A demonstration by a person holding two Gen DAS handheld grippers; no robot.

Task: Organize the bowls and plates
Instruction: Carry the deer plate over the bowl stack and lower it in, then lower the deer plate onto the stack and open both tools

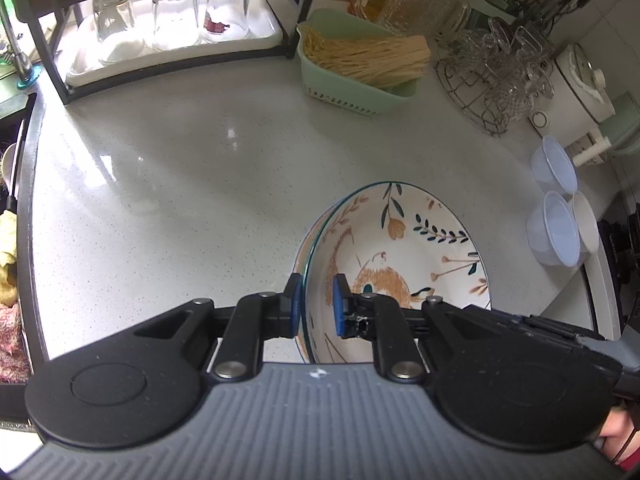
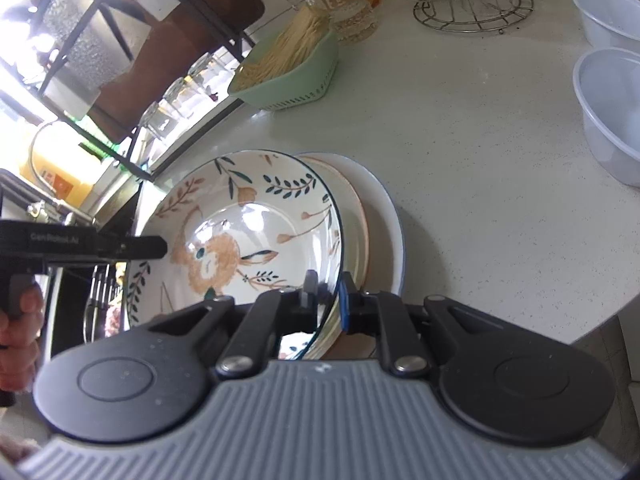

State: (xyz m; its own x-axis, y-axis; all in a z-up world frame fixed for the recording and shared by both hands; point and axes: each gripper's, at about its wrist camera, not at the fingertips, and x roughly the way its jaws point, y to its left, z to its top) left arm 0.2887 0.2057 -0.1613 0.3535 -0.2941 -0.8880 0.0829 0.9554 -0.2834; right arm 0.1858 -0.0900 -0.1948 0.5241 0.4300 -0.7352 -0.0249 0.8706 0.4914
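Observation:
A deep floral plate (image 1: pixel 400 248) (image 2: pixel 248 216) with a bird pattern lies on top of a cream plate (image 2: pixel 354 216) and a white blue-rimmed plate (image 2: pixel 390 216) on the grey counter. My left gripper (image 1: pixel 318 306) is shut on the floral plate's rim, one pad inside and one outside. A second rim shows just behind that edge. My right gripper (image 2: pixel 328 296) is shut on the opposite rim; I cannot tell whether the cream plate's edge is pinched too. The left gripper's finger (image 2: pixel 152 246) shows at the plate's far side. Pale plastic bowls (image 1: pixel 554 228) (image 2: pixel 612 112) sit to the right.
A green basket of dry noodles (image 1: pixel 360 60) (image 2: pixel 296 72), a wire rack of glassware (image 1: pixel 492 76) and a black shelf with a tray of upturned glasses (image 1: pixel 172 20) line the back. A sink (image 1: pixel 12 240) lies left, a white pot (image 1: pixel 580 88) right.

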